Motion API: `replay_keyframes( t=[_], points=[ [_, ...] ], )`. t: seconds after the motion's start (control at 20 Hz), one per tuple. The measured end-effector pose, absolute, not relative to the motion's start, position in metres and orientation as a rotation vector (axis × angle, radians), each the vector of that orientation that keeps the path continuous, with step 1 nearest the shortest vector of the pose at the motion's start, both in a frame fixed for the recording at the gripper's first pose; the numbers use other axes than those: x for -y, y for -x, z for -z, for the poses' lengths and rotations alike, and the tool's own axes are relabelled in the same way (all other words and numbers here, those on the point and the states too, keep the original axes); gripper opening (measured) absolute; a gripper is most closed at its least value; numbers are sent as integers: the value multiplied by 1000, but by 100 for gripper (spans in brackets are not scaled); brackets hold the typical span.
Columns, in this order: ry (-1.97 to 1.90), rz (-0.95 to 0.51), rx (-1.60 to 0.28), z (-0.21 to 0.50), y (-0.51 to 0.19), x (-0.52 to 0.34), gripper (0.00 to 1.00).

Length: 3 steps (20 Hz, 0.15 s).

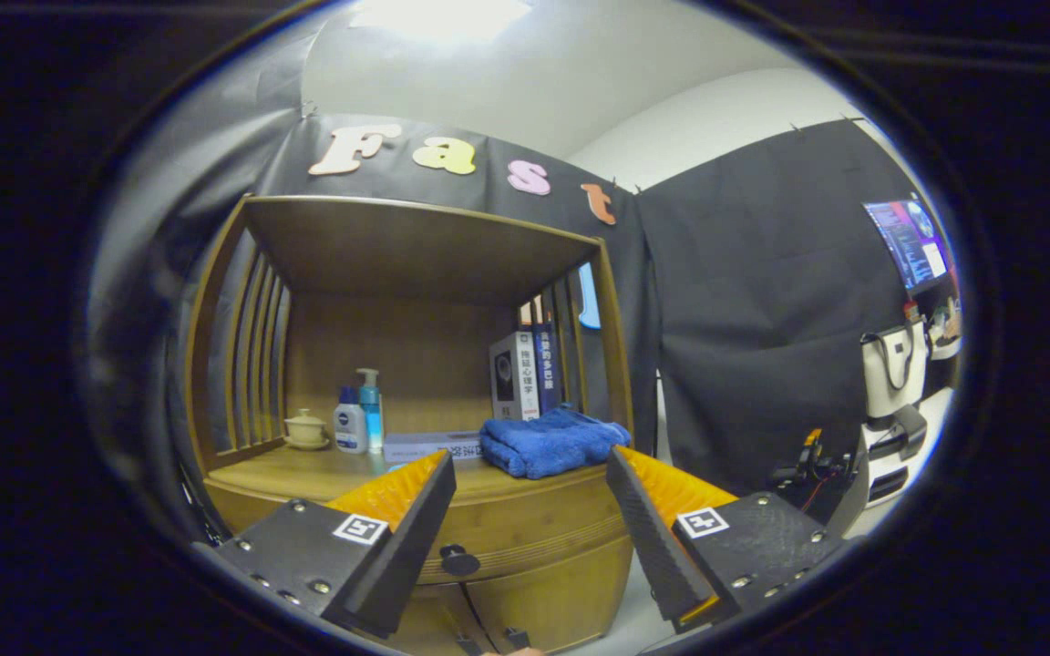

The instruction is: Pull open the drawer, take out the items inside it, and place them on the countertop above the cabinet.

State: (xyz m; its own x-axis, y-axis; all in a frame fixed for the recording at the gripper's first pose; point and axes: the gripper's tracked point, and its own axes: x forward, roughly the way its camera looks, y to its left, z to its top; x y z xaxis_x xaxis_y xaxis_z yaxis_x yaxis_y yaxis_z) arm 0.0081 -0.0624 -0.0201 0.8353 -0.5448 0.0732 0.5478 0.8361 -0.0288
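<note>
the tongs (532, 497) are released, fingers spread wide with nothing between them, in the lower middle of the frame. between and just beyond them sits the drawer (525, 538), closed flush in the wooden cabinet (571, 592), its small dark round knob (459, 559) near the left finger. what lies inside is hidden. the desk (306, 469) above already carries a folded blue towel (550, 441), two bottles (359, 421), a lidded cup (306, 428) and books (525, 374). the drawer looks stiff and solid, likely sliding straight out; the knob is small and smooth, so it could slip. best to close both fingers squarely on it and pull level.
</note>
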Motion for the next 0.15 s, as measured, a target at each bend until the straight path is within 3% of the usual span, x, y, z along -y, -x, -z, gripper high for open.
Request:
replay_keyframes(
  t=[0.15],
  points=[
    [23,588,69,21,-5,64,100]
  ],
)
